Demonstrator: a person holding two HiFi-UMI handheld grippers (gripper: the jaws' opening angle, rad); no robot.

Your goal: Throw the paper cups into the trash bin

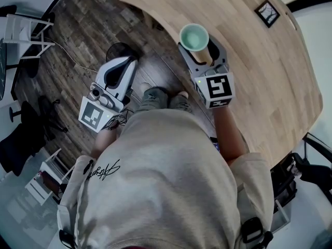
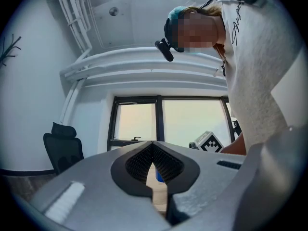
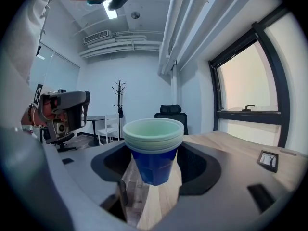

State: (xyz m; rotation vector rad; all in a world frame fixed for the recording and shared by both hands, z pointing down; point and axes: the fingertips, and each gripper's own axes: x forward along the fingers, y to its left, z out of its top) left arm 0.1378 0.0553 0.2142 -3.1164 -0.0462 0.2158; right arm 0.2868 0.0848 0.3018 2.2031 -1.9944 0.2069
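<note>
Cups first: where do they sit against the jaws?

The paper cups point(image 3: 153, 146) stand upright between the two jaws of the right gripper point(image 3: 153, 170). The jaws press on the blue wall from either side, below the rims, and the base hangs free under the grip.

And the other gripper?

The left gripper point(image 2: 154, 163) has its jaws brought together, ribbed pads meeting, with nothing between them. In the head view it is held low at the person's left side, over the floor, well apart from the cups.

What lies beneath the cups?

The edge of a pale wooden table point(image 1: 270, 71) with a curved rim. The right gripper view shows table boards to the right of the cups' base and the dark plank floor point(image 1: 78, 35) to its left, so the cups are over that edge. A small black-framed card point(image 1: 267, 13) lies further along the table, well apart from them.

What about the room?

White walls, and a large dark-framed window point(image 3: 250, 81) beside the table. A coat stand point(image 3: 119, 96) and a black office chair point(image 3: 169, 113) stand toward the back wall, and pipes run along the ceiling.

How do the cups themselves look?

Several are nested into one stack, their rims layered one just above another. I cannot settle the count. The outside is deep blue and the inside pale green. From the head view the round mouth faces straight up, just ahead of the gripper's marker cube.
</note>
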